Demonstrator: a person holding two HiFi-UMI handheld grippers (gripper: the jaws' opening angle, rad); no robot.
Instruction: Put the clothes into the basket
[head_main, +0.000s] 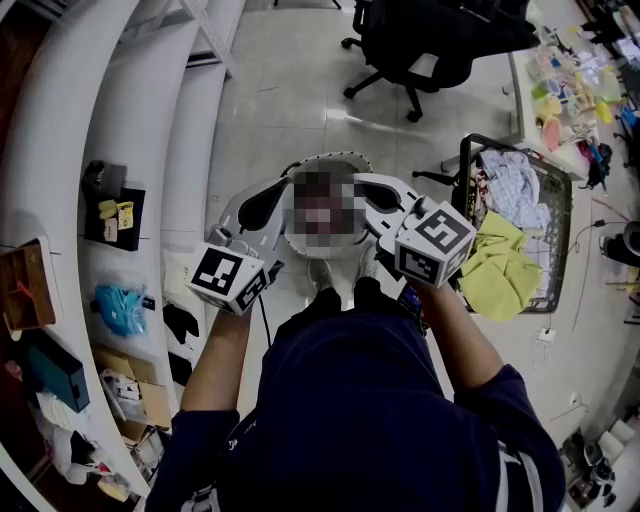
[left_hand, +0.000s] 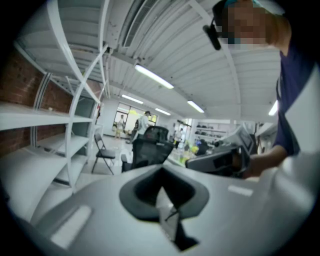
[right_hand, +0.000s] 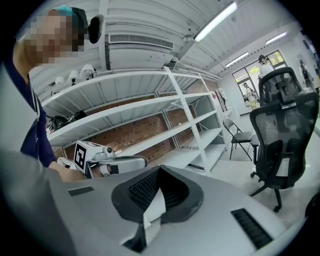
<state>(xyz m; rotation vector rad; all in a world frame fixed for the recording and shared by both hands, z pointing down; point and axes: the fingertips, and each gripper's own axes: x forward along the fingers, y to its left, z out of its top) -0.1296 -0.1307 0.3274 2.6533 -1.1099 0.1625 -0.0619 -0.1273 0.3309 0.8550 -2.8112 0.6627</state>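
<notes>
Navy shirt (head_main: 370, 420) fills the foreground. Over at the basket (head_main: 558, 240), a yellow garment (head_main: 497, 268) drapes over its rim, with patterned clothes (head_main: 512, 185) piled inside. The left gripper (left_hand: 161, 171) has its jaws pressed together, empty. The right gripper (right_hand: 159, 170) is closed too, nothing held. An office chair (head_main: 420, 45) stands beyond.

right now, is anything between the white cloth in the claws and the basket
Nothing visible. The left claw and right claw pinch the white cloth; the basket sits just right of them, with only a yellow-green cloth draped over its near rim.
</notes>
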